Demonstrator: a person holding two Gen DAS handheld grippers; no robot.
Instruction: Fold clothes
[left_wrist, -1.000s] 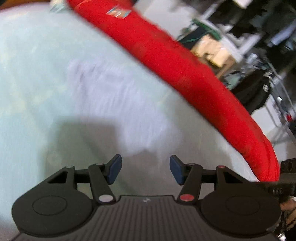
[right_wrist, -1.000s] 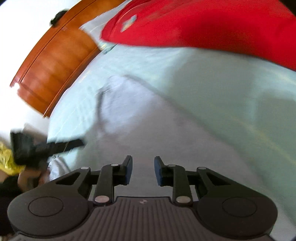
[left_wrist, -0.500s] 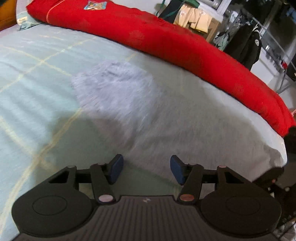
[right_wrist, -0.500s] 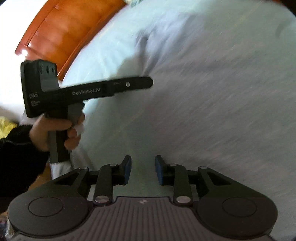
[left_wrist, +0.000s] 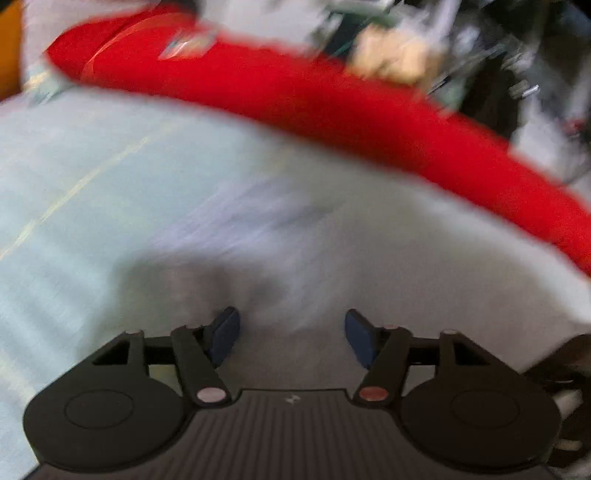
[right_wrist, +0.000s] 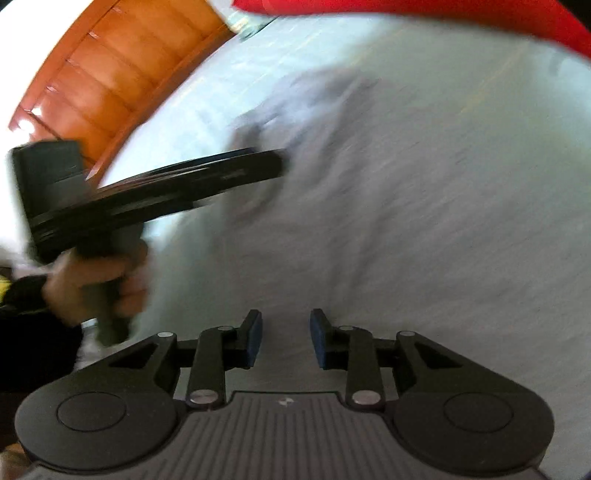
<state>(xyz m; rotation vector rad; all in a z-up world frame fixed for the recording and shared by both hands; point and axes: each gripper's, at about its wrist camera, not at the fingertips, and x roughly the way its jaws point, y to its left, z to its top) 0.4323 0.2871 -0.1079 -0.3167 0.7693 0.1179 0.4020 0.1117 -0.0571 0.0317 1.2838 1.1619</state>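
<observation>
The right gripper (right_wrist: 286, 341) hangs over a grey garment (right_wrist: 406, 221) spread on the pale bed (right_wrist: 207, 92), fingers apart and empty. At left, a hand (right_wrist: 92, 288) holds the left gripper (right_wrist: 280, 162) above the cloth's edge.

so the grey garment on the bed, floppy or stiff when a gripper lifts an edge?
Probably floppy: the grey garment lies flat, following the bed sheet, with soft rumples near the left gripper. Likely light, thin knit cloth, so one pinched edge should drape and drag the rest. It may slide rather than roll. Blur hides the detail.
</observation>
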